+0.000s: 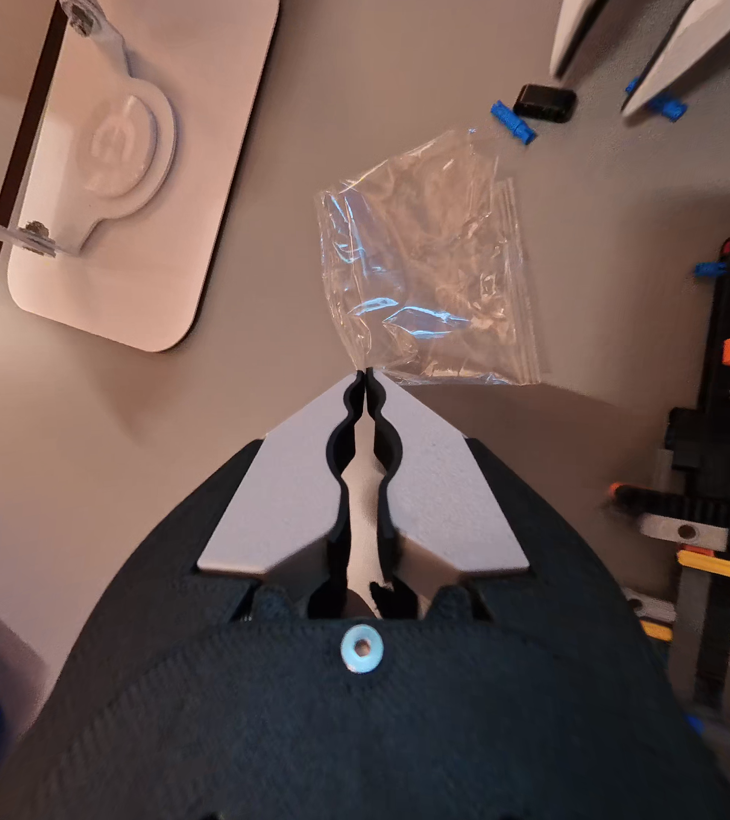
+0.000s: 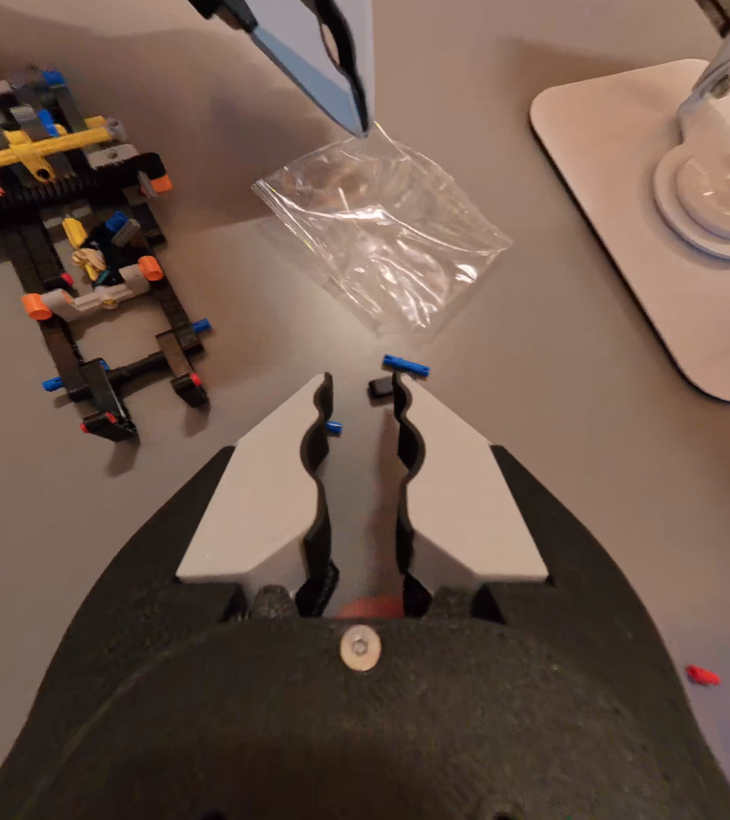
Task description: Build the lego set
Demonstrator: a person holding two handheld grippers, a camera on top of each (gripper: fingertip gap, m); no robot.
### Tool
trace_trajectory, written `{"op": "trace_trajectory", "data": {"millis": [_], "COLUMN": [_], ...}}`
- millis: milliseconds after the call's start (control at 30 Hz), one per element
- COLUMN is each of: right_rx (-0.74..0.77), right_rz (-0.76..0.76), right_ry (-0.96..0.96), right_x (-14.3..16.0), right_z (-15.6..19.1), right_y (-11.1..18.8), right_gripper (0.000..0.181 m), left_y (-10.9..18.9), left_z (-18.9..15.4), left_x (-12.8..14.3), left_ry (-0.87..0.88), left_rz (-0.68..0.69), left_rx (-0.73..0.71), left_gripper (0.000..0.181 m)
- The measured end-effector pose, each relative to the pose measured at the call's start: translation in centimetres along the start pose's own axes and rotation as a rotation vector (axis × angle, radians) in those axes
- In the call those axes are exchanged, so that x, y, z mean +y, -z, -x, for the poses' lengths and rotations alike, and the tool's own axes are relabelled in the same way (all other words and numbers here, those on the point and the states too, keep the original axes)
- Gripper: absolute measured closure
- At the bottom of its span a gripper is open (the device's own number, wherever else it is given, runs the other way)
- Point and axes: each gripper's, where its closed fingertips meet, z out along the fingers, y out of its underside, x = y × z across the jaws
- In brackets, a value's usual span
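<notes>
You are lifting the emptied clear bag [image 1: 420, 275] by one corner in the closed left tool [image 1: 364, 377], while the right tool [image 2: 362, 381] is hovering open over loose blue pins [image 2: 405, 366], which need picking next.

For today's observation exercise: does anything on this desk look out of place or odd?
A small red piece lies alone on the grey table, far from the partly built black-and-yellow model. The left gripper pinches an apparently empty clear plastic bag.

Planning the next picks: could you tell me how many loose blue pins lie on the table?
2. One blue pin lies beyond the black piece; another peeks from behind a finger of the right gripper. More may hide under it.
</notes>
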Motion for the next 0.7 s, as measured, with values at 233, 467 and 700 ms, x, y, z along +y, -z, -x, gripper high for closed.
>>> {"op": "trace_trajectory", "data": {"millis": [233,467,700], "right_rx": [0.037,-0.013,-0.025], "right_rz": [0.055,0.057,0.031], "right_ry": [0.028,0.007,-0.009], "right_x": [0.9,0.7,0.5], "right_z": [-1.6,-1.4,-0.5], "right_y": [-0.7,-1.4,-0.7], "right_gripper": [0.148,0.16,0.161], "left_y": [-0.2,-0.3,1.9], "left_z": [0.6,0.5,1.2], "left_x": [1.2,1.9,1.9], "left_ry": [0.042,0.078,0.126], "left_rz": [-0.007,-0.018,-0.059], "left_rx": [0.005,0.016,-0.053], "left_gripper": [0.179,0.164,0.151]}}
